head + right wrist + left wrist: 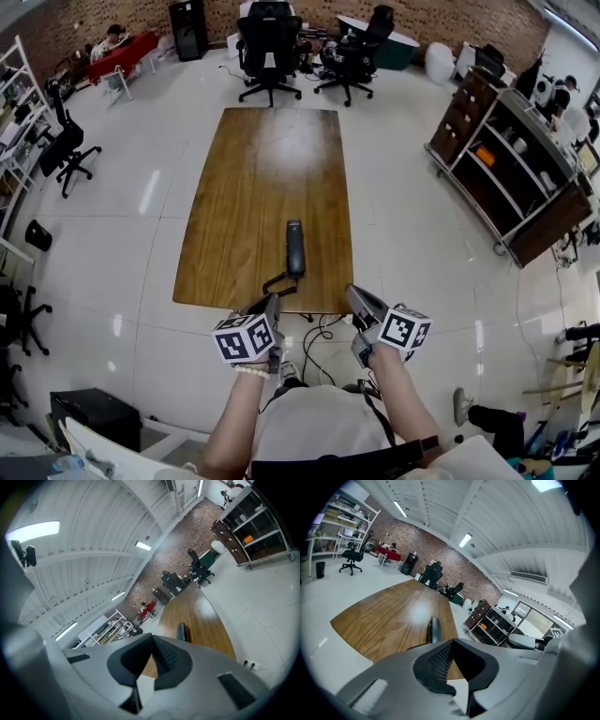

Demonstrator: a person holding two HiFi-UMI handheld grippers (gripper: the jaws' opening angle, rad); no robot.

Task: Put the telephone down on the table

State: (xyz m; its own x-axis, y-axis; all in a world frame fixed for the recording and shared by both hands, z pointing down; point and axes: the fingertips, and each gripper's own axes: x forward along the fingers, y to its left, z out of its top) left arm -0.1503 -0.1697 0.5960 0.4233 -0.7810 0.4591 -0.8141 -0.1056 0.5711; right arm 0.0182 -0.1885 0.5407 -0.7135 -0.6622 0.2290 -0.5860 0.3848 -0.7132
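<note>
A dark telephone handset (295, 247) lies flat on the long wooden table (262, 159), near its near end, with its black cord (278, 282) curling to the table edge. My left gripper (271, 303) hovers at that near edge, just below and left of the handset, shut and empty. My right gripper (356, 294) is level with it to the right, off the table's corner, jaws together with nothing between them. In the left gripper view the handset (435, 629) shows just beyond the closed gripper (452, 641). The right gripper view shows the handset (181, 631) past its shut gripper (152, 636).
Black office chairs (269, 47) stand beyond the table's far end. A dark shelf unit (506, 169) runs along the right. Cables and a power strip (323, 333) lie on the floor under the near edge. Another chair (66, 150) stands at the left.
</note>
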